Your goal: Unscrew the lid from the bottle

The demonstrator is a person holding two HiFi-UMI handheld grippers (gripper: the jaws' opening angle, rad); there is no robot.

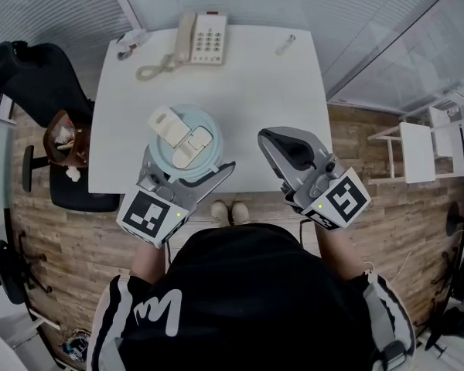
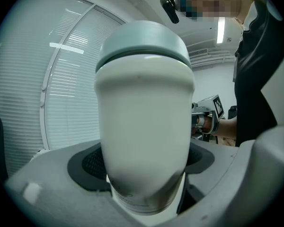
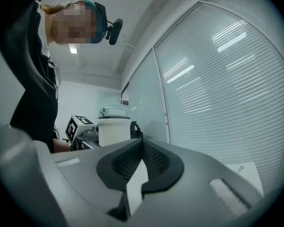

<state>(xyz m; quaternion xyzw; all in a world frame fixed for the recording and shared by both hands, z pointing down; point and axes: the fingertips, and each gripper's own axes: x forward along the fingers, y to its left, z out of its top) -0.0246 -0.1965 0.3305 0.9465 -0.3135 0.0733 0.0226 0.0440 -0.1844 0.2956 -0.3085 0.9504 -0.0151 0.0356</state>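
Right of the bottle, the right hand-held gripper sits pressed together, empty; the left hand-held gripper pinches the bottle's body over the desk. Closed jaws cannot straddle the lid and may only bump it.

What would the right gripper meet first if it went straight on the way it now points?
Probably nothing near: the right gripper, jaws shut and empty, aims at the window blinds beyond the table. The bottle in the left gripper stands left of that line. Depth is unclear.
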